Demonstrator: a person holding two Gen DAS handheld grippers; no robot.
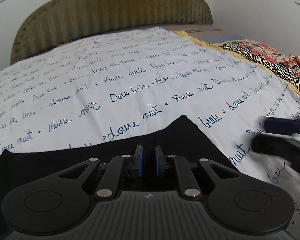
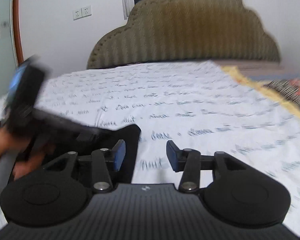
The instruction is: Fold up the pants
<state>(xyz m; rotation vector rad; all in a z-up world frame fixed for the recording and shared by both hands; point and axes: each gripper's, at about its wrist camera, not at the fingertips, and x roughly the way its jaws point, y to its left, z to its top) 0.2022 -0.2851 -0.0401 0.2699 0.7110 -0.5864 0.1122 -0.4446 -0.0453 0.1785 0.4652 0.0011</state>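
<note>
Black pants (image 1: 176, 138) spread on a white sheet (image 1: 130, 76) printed with blue script, filling the near edge of the left wrist view and rising to a pointed corner just ahead of the fingers. Left gripper (image 1: 148, 163) low over that fabric, blue pads drawn narrow with a slim gap between them; cannot tell whether any cloth is pinched there, black on black. Further right in the same view, only a blurred dark shape at the frame edge, likely the other tool. Over in the right wrist view, left gripper again as a smeared black mass held by a hand at the far left, then the same dark corner of pants (image 2: 130, 138), then right gripper (image 2: 145, 156) with jaws spread wide, nothing between them, hovering above bare sheet just beside the garment's right edge. Judged as an early step: taking hold of an edge before a fold. Best done by closing on a single hem rather than a bunched layer, both tools level, lifting together so the cloth stays flat. Long axis probably running left to right across the near bed, though most of the garment lies hidden beneath the tools, so direction of waist and legs cannot be told. Olive headboard (image 1: 114, 10) beyond, patterned bedding (image 1: 270, 60) well apart at far right.
</note>
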